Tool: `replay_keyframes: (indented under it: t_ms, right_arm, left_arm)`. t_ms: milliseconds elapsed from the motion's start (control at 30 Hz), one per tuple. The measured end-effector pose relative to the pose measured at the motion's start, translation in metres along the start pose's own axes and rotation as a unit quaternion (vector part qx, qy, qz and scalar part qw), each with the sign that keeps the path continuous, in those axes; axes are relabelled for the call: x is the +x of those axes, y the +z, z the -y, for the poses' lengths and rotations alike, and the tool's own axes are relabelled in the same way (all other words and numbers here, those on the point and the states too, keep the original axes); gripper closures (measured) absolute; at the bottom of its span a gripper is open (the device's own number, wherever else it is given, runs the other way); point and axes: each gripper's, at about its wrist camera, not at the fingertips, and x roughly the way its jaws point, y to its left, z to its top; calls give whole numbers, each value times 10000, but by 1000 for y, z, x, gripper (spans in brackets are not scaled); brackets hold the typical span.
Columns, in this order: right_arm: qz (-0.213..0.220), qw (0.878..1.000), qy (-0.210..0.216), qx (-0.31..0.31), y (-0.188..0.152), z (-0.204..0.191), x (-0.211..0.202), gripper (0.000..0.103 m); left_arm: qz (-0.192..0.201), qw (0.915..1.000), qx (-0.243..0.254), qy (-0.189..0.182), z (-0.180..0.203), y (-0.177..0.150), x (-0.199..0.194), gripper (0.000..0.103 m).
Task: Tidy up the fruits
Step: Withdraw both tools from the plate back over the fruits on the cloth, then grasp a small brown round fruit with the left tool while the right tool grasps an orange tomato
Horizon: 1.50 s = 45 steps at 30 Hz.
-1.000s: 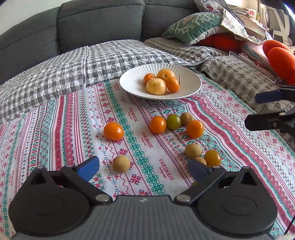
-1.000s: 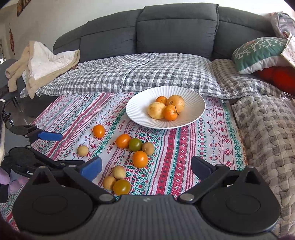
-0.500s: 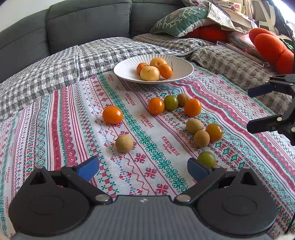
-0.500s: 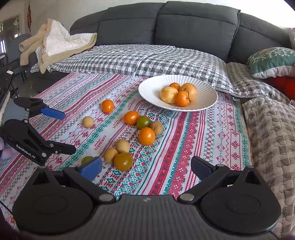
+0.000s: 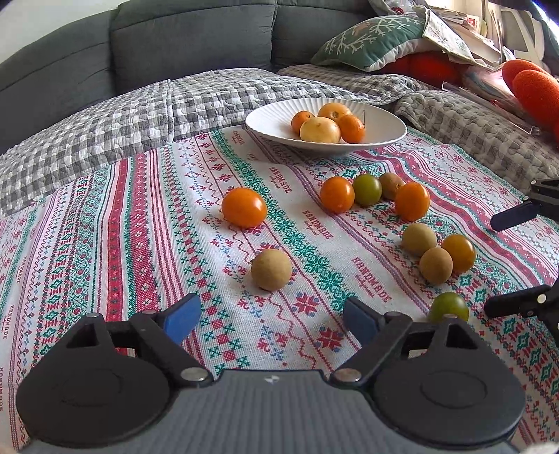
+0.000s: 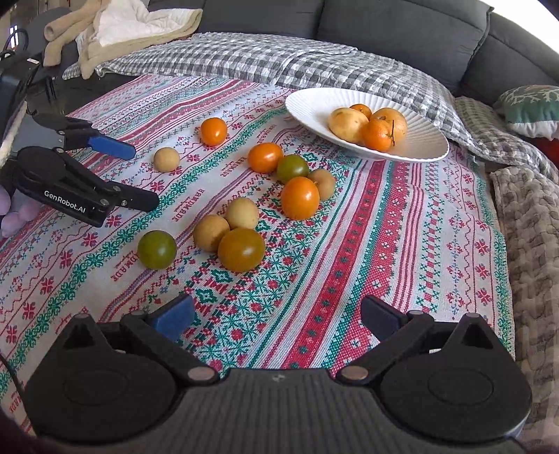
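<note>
A white plate (image 5: 380, 120) (image 6: 422, 139) holds several orange and yellow fruits at the far side of the patterned cloth (image 5: 157, 216). Several loose fruits lie on the cloth. A tan fruit (image 5: 271, 269) lies just ahead of my left gripper (image 5: 274, 317), which is open and empty. An orange tomato (image 5: 244, 207) lies beyond it. My right gripper (image 6: 277, 314) is open and empty, low over the cloth. A dull orange tomato (image 6: 241, 249) and a green tomato (image 6: 157, 249) lie ahead of it. The left gripper shows at the left of the right wrist view (image 6: 143, 176).
A grey sofa (image 5: 174, 38) with a checked quilt (image 5: 139, 111) stands behind the cloth. Cushions (image 5: 377, 42) and orange pillows (image 5: 534, 87) are piled at the back right. A beige blanket (image 6: 115, 31) lies at the far left.
Both grippers have come down and forward toward the loose fruits, which look larger. Both stay open. No fruit has moved.
</note>
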Motion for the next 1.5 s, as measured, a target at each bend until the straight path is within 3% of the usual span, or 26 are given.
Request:
replay_keyframes:
  t_ms: [133,400,733,967,1500]
  right_arm:
    - [-17,9998,84,154,4,2,5,6]
    - [56,9998,206,-20,15,-6,5,30]
    - [150,9998,133,-41,24,-7,8,59]
    - [123,9997,167,-100,24,-8,8,77]
    - [16,9997,167,171,24,1,0,77]
  left_arm:
    - [48,10000,-43,21,0,6,3,39]
    - [45,9999,-115,53,0,14,5,66]
    - [-49,9999,-129,74,2,18,9,90]
    - [-110,9997,-185,90,2,20,8,91]
    - [-134,9995,-270,-90,4,25,0,91]
